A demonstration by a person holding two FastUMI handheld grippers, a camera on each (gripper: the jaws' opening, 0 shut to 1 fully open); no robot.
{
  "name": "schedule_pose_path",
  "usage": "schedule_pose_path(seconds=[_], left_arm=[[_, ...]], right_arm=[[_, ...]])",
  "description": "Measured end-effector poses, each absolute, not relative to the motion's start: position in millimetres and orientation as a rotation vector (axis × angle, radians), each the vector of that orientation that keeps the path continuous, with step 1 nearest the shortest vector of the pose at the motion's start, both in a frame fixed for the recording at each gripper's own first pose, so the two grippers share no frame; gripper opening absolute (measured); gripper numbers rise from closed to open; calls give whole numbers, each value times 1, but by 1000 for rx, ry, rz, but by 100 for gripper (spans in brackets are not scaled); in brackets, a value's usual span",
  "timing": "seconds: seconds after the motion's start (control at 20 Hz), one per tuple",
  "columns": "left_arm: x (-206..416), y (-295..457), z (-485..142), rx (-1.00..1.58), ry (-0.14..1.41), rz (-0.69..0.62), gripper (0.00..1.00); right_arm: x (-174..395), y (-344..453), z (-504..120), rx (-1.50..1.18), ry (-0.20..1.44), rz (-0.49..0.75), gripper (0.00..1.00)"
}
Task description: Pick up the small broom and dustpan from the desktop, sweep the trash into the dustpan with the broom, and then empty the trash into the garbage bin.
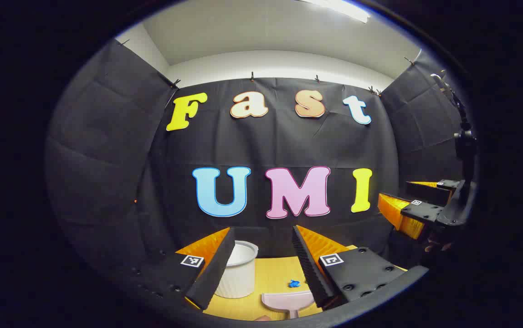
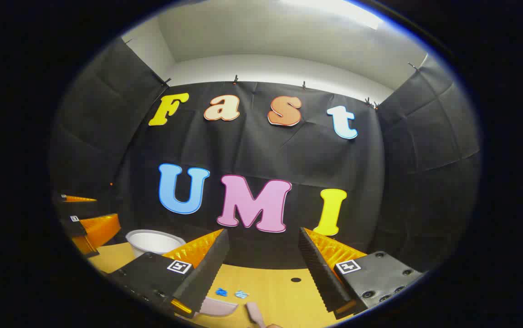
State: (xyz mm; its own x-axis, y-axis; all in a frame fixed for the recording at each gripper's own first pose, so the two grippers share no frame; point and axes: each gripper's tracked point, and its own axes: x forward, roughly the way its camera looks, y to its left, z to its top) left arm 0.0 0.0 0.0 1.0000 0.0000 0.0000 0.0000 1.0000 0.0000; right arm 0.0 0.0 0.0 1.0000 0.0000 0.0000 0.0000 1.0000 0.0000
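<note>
Starting at the left of the scene, we hold the left gripper up above the desktop with its black-and-orange fingers spread wide and nothing between them. Between and below those fingers, in the left gripper view, we see the white ribbed cylindrical garbage bin standing upright on the light wooden desktop. To its right lies a small crumpled scrap of blue trash, and nearer to us the pale pink plastic dustpan lies flat on the wood with its handle pointing our way.

Moving right, the right gripper is likewise raised and wide apart, gripping nothing. Its own view shows the bin far to the left, two blue scraps on the desktop just beyond the dustpan's rim, and a pale pink piece at the bottom edge beside the dustpan; we take it for the small broom or its handle, though too little of it shows for us to be sure.

As we judge it, the task has barely begun. Neither tool is lifted, the trash lies loose on the wood, and nothing suggests the bin has received anything, though its inside is hidden. Everything is left: we must lower both grippers, close one on the dustpan and the other on the broom, sweep the blue scraps in, then carry the dustpan left to the bin and tip it.
</note>
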Motion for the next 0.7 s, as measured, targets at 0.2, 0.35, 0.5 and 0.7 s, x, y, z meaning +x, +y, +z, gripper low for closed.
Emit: schedule_pose_path(seconds=[0.2,0.35,0.5,0.7], left_arm=[[12,-5,-7,-3,18,-17,75],[17,-7,-2,2,-1,-28,75],[24,-11,-10,1,16,-39,75],[28,-13,-4,-3,-2,-37,75]], right_arm=[[2,10,3,25,-11,11,96],[3,8,-3,27,8,5,98],[1,5,3,50,0,-4,98],[-1,-1,14,93,-40,-19,96]])
